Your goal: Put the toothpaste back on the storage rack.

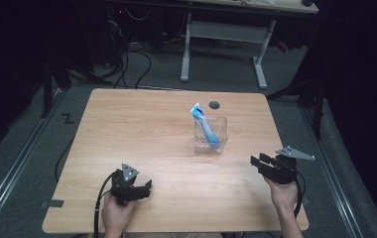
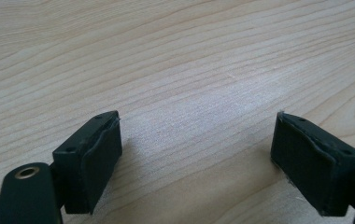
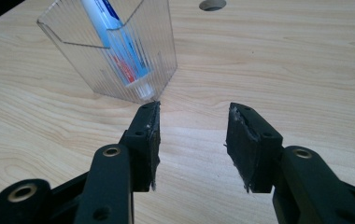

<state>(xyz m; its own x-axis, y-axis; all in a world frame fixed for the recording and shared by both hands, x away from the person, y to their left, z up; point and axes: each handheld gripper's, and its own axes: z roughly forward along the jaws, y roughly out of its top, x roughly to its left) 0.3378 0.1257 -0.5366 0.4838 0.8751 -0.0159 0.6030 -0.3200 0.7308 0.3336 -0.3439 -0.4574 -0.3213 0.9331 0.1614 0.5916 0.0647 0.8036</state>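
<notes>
A clear ribbed plastic box (image 1: 211, 134) (image 3: 115, 60) stands upright near the middle of the wooden table (image 1: 142, 129). A blue and white toothpaste tube (image 1: 204, 126) (image 3: 115, 39) leans inside it, cap end down, top sticking out. My right gripper (image 1: 257, 161) (image 3: 193, 140) is held at the right near the table's front, open and empty, its jaws pointing toward the box but short of it. My left gripper (image 1: 144, 188) (image 2: 196, 161) rests low at the front left, open wide over bare wood.
A round cable hole (image 1: 214, 104) (image 3: 212, 4) lies in the table behind the box. Beyond the table stand a white desk frame (image 1: 223, 44) and cables on the grey floor. Dark curtains close both sides.
</notes>
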